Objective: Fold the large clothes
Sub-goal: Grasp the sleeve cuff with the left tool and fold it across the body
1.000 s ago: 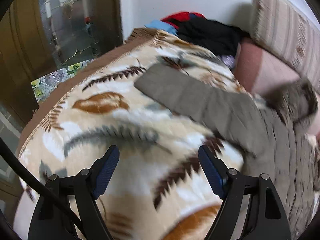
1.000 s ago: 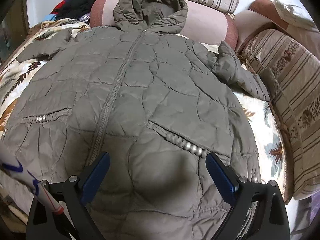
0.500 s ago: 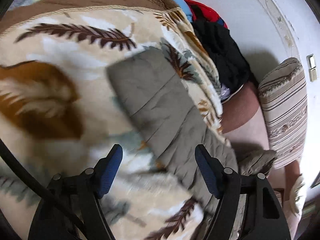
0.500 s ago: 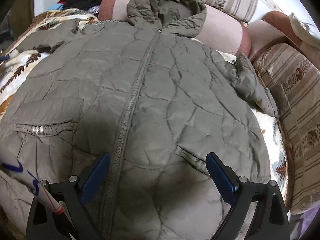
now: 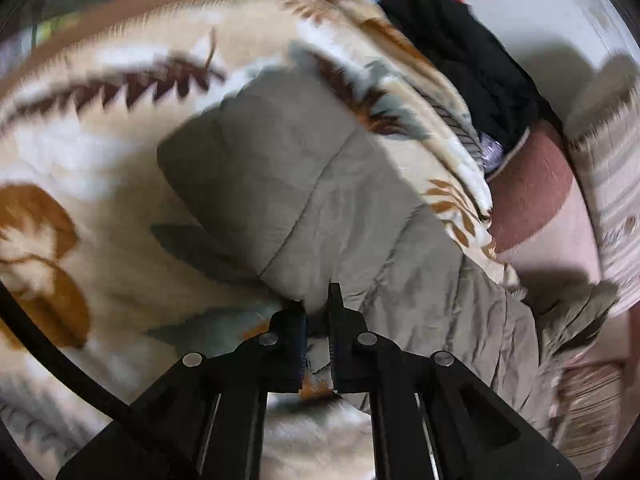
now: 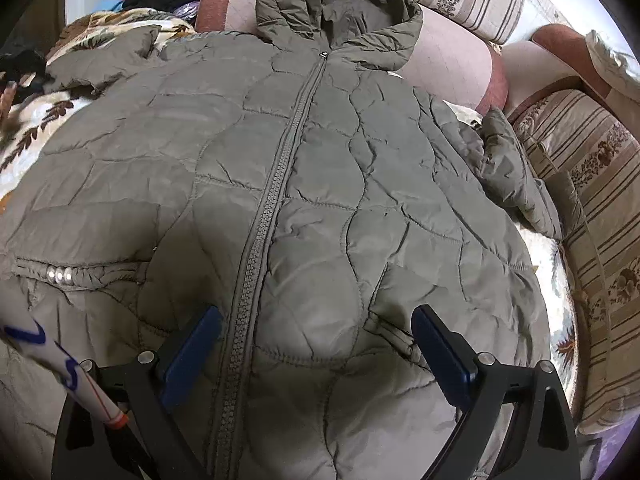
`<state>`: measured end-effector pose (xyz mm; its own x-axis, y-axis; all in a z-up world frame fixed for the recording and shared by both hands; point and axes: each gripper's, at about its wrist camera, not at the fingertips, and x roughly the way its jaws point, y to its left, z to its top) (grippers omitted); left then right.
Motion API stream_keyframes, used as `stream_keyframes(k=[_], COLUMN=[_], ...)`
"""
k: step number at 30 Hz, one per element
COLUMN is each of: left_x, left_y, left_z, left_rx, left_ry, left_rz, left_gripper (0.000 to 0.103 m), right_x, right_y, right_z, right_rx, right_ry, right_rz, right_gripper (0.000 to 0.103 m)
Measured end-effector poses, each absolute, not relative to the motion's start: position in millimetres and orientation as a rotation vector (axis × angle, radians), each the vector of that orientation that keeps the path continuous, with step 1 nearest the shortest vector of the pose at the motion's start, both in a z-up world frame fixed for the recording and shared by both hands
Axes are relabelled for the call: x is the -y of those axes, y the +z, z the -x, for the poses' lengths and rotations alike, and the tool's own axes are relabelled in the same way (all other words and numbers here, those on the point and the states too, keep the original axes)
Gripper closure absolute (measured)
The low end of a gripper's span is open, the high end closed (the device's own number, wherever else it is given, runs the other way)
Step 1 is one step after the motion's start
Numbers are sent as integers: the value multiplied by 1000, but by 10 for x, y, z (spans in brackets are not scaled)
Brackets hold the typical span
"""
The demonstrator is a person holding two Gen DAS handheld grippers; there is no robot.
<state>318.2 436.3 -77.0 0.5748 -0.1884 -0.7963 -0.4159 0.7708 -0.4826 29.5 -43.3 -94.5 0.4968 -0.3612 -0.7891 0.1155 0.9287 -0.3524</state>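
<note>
On the leaf-patterned blanket (image 5: 100, 152), in the left wrist view, the jacket's sleeve (image 5: 280, 184) lies stretched out, its cuff end pointing away toward the upper left. The left tool (image 5: 318, 312) is clenched on the sleeve's near edge. The picture is blurred. In the right wrist view, the olive quilted jacket (image 6: 320, 200) lies flat, front up, zipped, its long axis running away from the camera, hood (image 6: 340, 4) resting against a pink cushion (image 6: 452, 56). The right tool (image 6: 316, 344) hangs released above the lower front.
</note>
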Motion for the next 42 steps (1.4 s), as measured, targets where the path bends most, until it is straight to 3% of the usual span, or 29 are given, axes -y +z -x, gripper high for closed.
stream_keyframes(k=[8,11,19,25,26,27,29,40,41,42], left_x=[-3228,-2599,-1222,-870,-880,-908,-1078,-1756,-1729,-1765], left_y=[392,561,-29,-15,21,47,69,-488,-536,-601], left_z=[-2777,-2633,-2347,-1834,-1705,-1603,-1282,-731,-771,-774], left_rx=[-840,-841,-1015,-1013,-991,-978,-914,-882,-886,-894], left_ry=[-108,-245,-325,-352,-362,-361,-315,-62,-55,-51], left_rz=[510,477,383,200,181,175,189,199,198,207], left_gripper=[95,95,92,78,64,36,18,18,18,18], right_x=[558,603,844,985,1003,1014,1043,1269,1266,1256], right_y=[-760,-672,-450,-295,-278,-261,-254,-734,-811,-846], right_z=[-84,22,311,351,320,256,94,-1460,-1596,-1648], right_rx=[-942,-912,-855,-841,-844,-854,-877,-1006,-1029,-1039], right_ry=[-272,-269,-309,-307,-300,-281,-234,-48,-63,-76], right_rz=[185,161,91,80,78,66,16,-386,-393,-387], right_gripper=[5,5,5,5,5,5,5,4,8,27])
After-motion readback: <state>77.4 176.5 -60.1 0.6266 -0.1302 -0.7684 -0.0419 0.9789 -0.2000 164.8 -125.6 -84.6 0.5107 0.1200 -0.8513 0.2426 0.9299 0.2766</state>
